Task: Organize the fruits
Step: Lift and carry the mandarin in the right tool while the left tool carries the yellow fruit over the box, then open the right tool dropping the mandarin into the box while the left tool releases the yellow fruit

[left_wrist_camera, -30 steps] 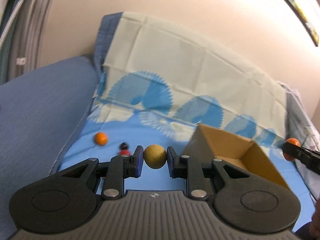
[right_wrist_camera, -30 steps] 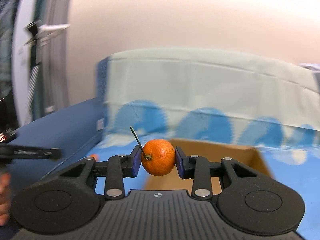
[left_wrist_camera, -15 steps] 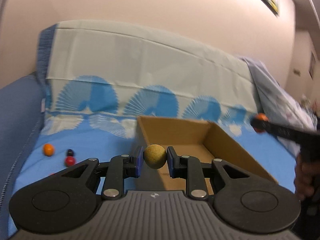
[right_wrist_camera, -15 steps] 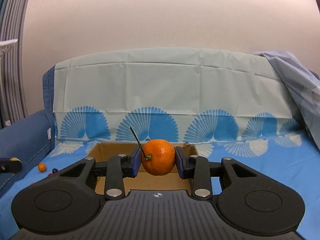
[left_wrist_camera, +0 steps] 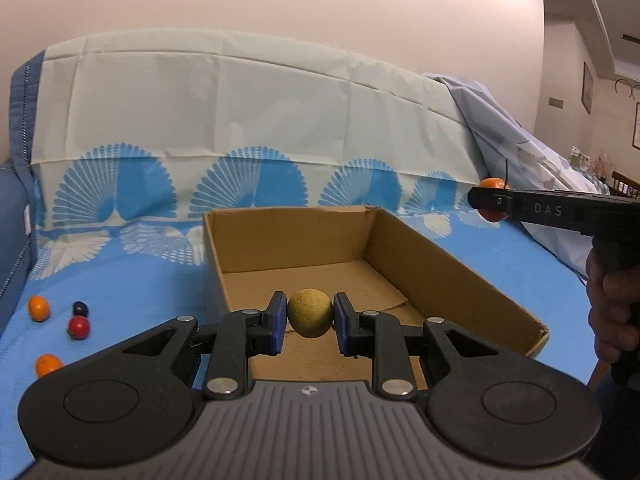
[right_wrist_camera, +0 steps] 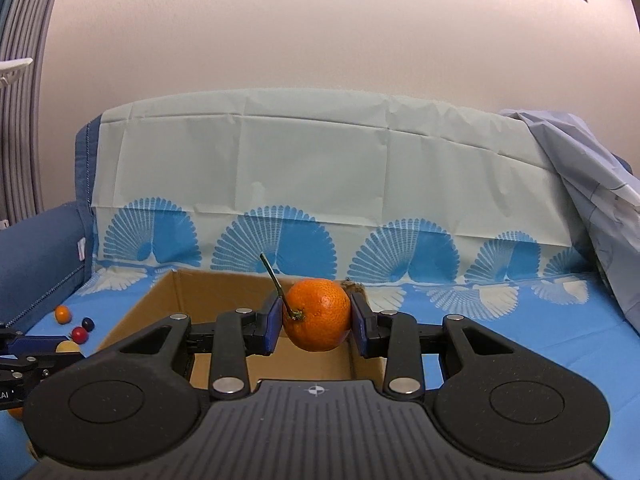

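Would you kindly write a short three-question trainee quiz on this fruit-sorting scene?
1. True or false: the cardboard box already holds fruit.
2. The left gripper holds: A) a red berry B) a yellowish-brown fruit C) nothing.
3. Fill in: the right gripper is clamped on an ____ with a stem.

Key: 1 false, its visible floor is bare; 2 B; 3 orange.

the left gripper [left_wrist_camera: 310, 322] now hangs over the open cardboard box [left_wrist_camera: 448, 280] with its tan fruit [left_wrist_camera: 310, 318], where a second ago it was left of the box over the blue cloth. the right gripper [right_wrist_camera: 316, 326] has swung round to face the box squarely, its orange [right_wrist_camera: 318, 314] at the near edge.
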Available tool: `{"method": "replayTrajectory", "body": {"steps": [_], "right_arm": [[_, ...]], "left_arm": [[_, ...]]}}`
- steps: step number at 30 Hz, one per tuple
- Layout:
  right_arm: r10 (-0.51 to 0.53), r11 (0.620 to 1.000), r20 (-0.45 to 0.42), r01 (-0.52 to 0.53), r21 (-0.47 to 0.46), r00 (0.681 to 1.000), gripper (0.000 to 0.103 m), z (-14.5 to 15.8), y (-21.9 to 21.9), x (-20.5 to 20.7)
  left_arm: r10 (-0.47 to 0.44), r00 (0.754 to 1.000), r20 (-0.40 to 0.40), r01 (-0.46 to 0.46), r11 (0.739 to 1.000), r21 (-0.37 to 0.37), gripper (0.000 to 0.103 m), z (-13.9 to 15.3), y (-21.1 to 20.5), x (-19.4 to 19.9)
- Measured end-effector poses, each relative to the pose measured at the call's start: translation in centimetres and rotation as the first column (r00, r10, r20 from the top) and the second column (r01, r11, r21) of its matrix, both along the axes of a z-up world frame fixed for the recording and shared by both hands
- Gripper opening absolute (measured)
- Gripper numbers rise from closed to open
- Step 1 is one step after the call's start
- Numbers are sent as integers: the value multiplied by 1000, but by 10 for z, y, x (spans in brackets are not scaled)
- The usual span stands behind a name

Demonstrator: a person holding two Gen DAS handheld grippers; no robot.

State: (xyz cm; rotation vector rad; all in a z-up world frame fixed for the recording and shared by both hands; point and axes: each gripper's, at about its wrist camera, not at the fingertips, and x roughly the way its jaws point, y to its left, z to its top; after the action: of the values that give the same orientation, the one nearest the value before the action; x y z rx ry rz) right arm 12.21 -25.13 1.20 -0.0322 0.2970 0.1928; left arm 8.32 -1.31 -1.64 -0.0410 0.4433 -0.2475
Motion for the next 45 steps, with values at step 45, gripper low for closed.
{"method": "replayTrajectory", "body": {"steps": [45], "right_arm": [[70,991,-27,-73,-109,997,37,-13,31,10]], "left_arm": [[-70,997,-19,70,997,-23,27,-7,-8,8]]}}
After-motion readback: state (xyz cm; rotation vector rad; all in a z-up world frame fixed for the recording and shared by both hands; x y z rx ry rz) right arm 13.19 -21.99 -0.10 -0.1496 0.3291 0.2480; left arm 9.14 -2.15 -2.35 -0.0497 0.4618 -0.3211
